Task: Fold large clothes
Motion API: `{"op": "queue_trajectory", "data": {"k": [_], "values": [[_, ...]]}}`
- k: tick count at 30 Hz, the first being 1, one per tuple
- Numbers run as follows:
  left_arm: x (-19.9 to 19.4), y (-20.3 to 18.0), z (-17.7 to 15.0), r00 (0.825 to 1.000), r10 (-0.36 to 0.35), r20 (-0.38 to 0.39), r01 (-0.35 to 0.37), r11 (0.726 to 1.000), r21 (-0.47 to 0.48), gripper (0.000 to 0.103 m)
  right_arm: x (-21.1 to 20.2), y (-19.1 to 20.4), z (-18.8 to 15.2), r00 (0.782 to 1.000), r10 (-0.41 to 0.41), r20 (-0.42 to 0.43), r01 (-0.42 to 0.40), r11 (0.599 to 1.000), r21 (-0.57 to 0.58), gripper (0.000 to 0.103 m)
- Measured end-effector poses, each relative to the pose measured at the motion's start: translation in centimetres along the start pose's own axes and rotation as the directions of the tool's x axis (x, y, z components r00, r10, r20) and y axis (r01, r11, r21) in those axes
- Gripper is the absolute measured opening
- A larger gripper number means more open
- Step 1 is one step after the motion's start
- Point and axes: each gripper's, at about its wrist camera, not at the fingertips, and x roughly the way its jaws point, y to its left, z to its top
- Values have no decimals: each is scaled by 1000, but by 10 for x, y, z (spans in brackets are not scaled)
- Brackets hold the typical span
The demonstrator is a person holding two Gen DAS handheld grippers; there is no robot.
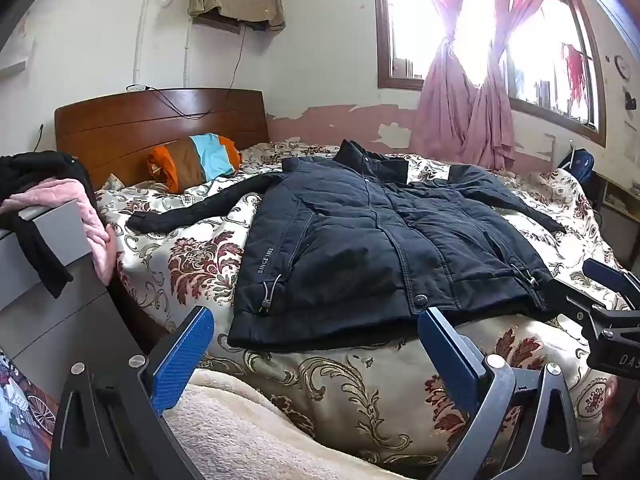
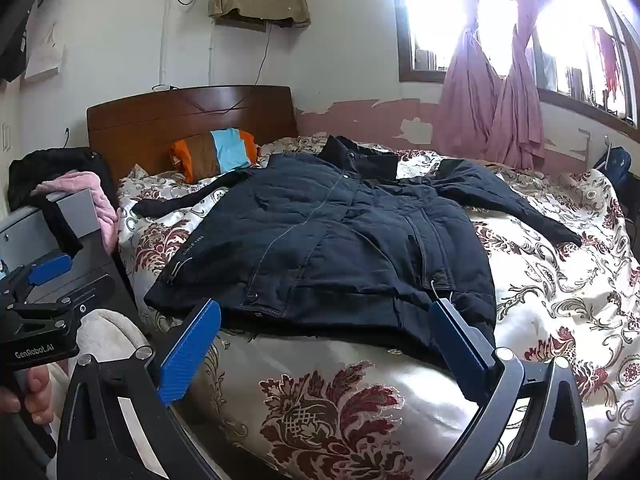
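- Shiny cream bedspread with big red and gold flowers (image 1: 192, 264) covers a wide bed. It fills most of the room in both views.
- Behind the bed stands a brown wooden headboard (image 1: 160, 124). The white wall (image 1: 320, 40) above it has peeling pink paint low down.
- A bright window with knotted pink curtains (image 1: 468, 92) is at the back right.
- The big dark blue padded jacket (image 1: 360, 236) lies flat on the bed, front side up, collar toward the wall. Both sleeves are spread out to the sides.
- A striped orange, brown and light blue pillow (image 1: 196, 160) sits near the headboard, just beside one sleeve.
- At the left, a grey cabinet (image 1: 44, 248) has pink and black clothes (image 1: 60, 196) piled on it.
- A fluffy cream blanket (image 1: 224, 428) lies at the near edge of the bed.
- The left claw (image 1: 316, 344) is wide open and holds nothing. It hangs just before the jacket's bottom edge.
- The right claw (image 2: 326, 336) is wide open too, and holds nothing.
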Motion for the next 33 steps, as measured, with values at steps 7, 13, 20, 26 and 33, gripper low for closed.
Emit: {"op": "queue_trajectory", "data": {"k": [7,13,20,26,33], "values": [[0,0,0,1000,2,-1,-2,1000,3,103,0,0,-1,1000,1,2,-1,1000,2,102],[-1,-1,0,1000,4,1,-4,1000,2,103,1,1,-1,1000,1,2,-1,1000,2,102],[0,0,0,1000,-1,-1,1,1000,1,103,1,0,-1,1000,3,0,-3,1000,4,102],[0,-1,-1,1000,-5,-2,5,1000,7,103,1,0,-1,1000,4,-1,-4,1000,6,102],[0,-1,0,1000,-6,-3,6,1000,4,103,2,-1,-2,1000,5,-3,-5,1000,8,102]]}}
